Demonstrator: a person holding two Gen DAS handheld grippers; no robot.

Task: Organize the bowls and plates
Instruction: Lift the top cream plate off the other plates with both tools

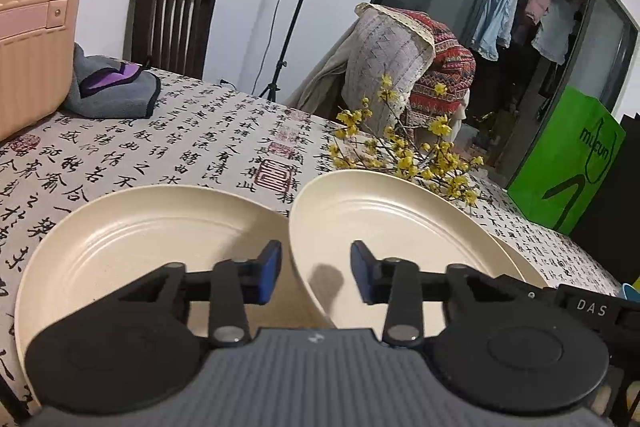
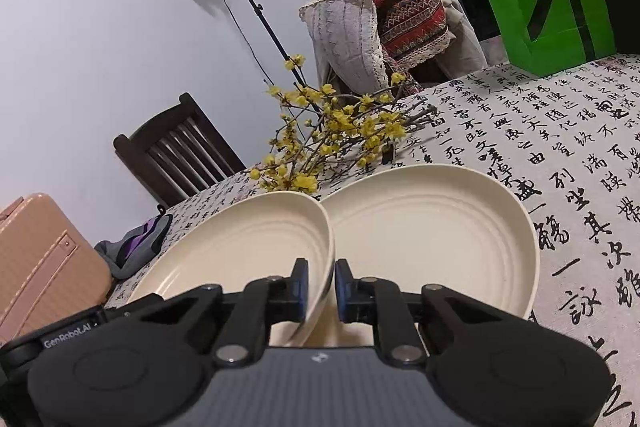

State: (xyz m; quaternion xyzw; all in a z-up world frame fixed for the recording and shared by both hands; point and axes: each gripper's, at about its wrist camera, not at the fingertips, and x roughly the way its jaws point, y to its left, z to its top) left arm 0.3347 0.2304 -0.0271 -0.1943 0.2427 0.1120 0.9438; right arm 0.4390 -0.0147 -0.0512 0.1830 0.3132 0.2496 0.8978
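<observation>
In the left wrist view, the left gripper [image 1: 316,277] is standing spread at lower centre, its pads astride the rim of the raised right plate [image 1: 396,227] without visibly pressing it. The left plate [image 1: 132,227] is lying flat on the tabletop [image 1: 180,131].

In the right wrist view, the right gripper [image 2: 321,289] is pinching the edge of the tilted plate [image 2: 248,247] at lower centre, just beside another plate [image 2: 432,239]. Stacking seems barely begun; no bowls are showing.
</observation>
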